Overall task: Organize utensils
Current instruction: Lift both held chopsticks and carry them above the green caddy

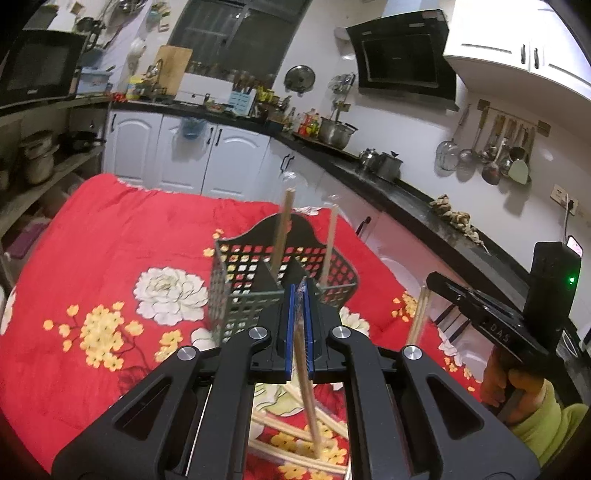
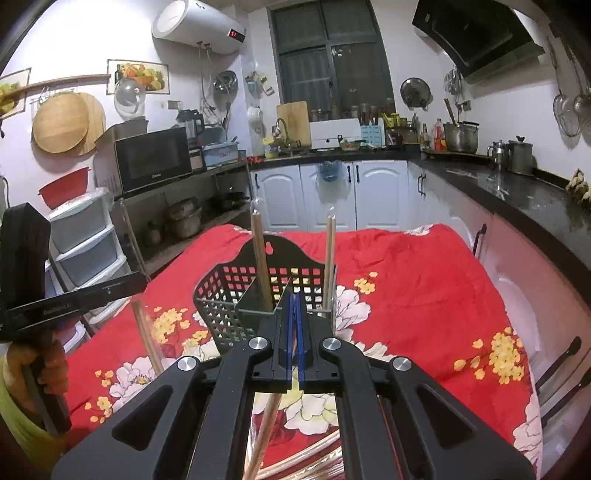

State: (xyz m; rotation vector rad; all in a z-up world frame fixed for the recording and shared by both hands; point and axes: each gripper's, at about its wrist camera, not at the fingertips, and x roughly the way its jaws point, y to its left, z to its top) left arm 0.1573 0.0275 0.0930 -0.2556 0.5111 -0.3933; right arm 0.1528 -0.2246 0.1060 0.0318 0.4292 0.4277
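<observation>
- Loose chopsticks (image 1: 295,443) lie near, on the red flowered cloth (image 1: 110,240).
- Left gripper (image 1: 300,291) is closed on one chopstick (image 1: 308,398); right gripper (image 2: 295,306) is closed on another chopstick (image 2: 267,424).
- Farther, the black basket (image 2: 221,306) holds two upright chopsticks (image 2: 260,266).

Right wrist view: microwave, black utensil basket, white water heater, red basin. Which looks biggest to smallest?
1. Black utensil basket, though it sits nearest the camera.
2. Microwave and white water heater look alike; I won't rank them.
3. Red basin.
</observation>
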